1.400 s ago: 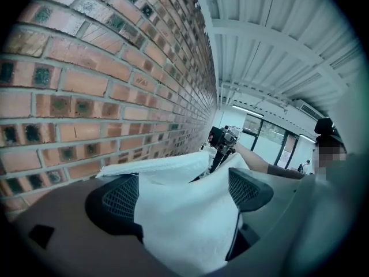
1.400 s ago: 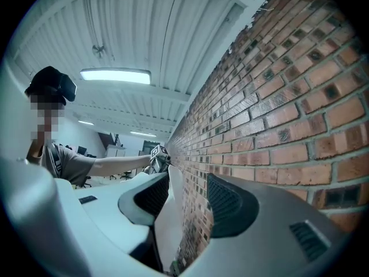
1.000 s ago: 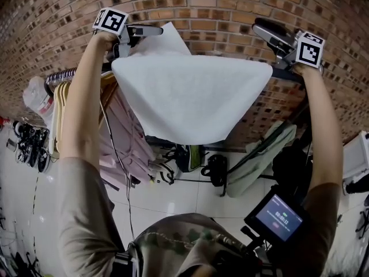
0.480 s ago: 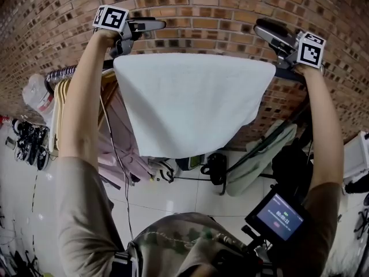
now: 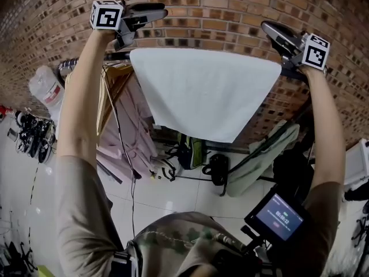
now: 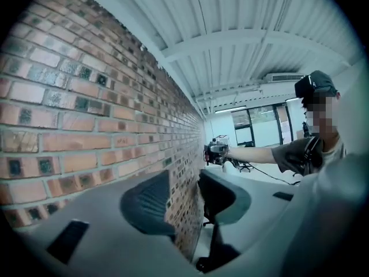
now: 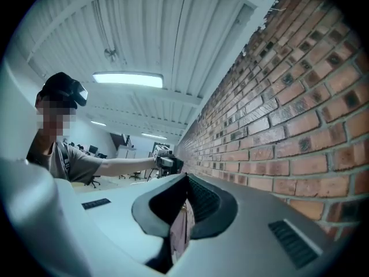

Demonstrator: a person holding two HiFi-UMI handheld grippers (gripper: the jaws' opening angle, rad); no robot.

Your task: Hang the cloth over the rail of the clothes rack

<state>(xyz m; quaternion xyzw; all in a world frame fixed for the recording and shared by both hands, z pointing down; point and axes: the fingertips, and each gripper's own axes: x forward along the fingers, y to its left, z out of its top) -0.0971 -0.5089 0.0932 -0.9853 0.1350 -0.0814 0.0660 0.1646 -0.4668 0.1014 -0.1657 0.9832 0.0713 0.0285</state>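
Cloth [image 5: 207, 91] hangs over the rail [image 5: 117, 56]. Left tool [image 5: 153, 11]: jaws closing, nothing between. Right tool [image 5: 271, 30]: jaws together, empty.

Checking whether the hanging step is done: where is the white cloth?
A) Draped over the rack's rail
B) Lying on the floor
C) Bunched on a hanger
A: the cloth hangs folded over the rail, its front flap dangling free before the brick wall.
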